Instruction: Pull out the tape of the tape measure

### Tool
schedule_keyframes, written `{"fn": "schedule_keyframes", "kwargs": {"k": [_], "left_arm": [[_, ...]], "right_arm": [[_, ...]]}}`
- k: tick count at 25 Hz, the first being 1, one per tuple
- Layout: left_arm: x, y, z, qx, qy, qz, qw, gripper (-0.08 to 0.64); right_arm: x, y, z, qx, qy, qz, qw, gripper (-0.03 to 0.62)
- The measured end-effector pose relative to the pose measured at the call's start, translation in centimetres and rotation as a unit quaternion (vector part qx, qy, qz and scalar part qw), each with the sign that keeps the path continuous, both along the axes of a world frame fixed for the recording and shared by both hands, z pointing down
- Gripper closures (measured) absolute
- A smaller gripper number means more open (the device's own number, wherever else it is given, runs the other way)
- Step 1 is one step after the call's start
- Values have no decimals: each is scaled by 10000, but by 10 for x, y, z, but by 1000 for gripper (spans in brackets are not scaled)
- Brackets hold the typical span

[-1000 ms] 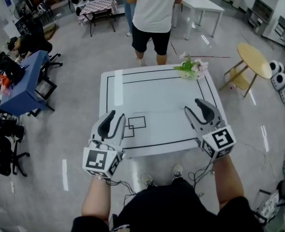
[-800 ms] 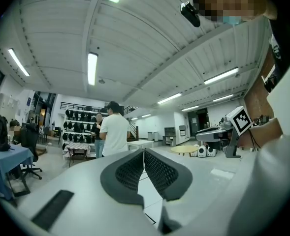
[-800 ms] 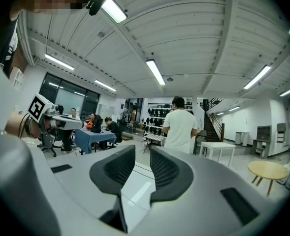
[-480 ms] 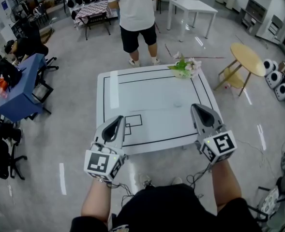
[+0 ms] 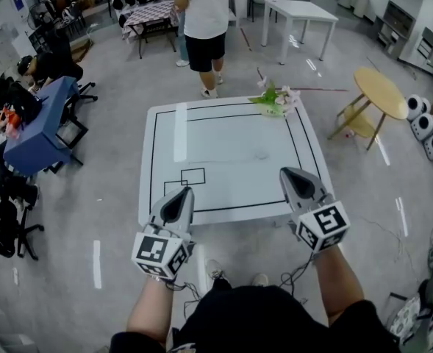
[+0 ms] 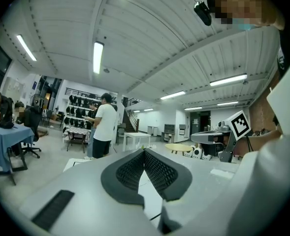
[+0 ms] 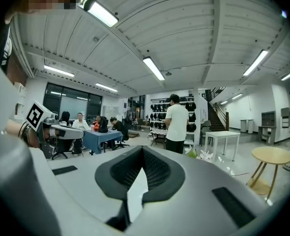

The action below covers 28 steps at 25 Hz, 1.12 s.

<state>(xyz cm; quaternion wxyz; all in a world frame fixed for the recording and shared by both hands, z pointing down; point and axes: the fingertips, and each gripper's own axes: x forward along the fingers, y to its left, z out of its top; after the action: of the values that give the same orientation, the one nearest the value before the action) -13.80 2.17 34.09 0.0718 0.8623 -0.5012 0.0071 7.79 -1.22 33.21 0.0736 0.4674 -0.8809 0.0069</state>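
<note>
No tape measure shows in any view. In the head view my left gripper [image 5: 184, 192] hangs over the near left edge of the white table [image 5: 223, 134], jaws pressed together with nothing between them. My right gripper [image 5: 286, 173] is over the near right edge, also shut and empty. In the left gripper view the left gripper [image 6: 144, 151] points level across the table, its ribbed pads meeting. The right gripper view shows the right gripper [image 7: 143, 149] with its pads closed the same way.
The table top carries black outline markings and a bunch of flowers [image 5: 276, 100] at its far edge. A person in a white shirt [image 5: 204, 13] stands beyond it. A round wooden table [image 5: 384, 90] is at the right, a blue desk [image 5: 43, 127] with seated people at the left.
Both grippers went from open to shut and drew back toward the table's near edge. The person in the white shirt stepped farther from the table.
</note>
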Motion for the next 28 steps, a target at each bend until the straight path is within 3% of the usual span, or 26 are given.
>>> {"fn": "schedule_keyframes", "kwargs": {"k": [12, 28], "left_arm": [[63, 47, 33, -362, -216, -366, 9984, 555], [89, 69, 41, -372, -257, -516, 9976, 555]], "right_arm": [[37, 36, 44, -424, -100, -547, 9976, 595], [50, 51, 58, -565, -23, -720, 9958, 597]]}}
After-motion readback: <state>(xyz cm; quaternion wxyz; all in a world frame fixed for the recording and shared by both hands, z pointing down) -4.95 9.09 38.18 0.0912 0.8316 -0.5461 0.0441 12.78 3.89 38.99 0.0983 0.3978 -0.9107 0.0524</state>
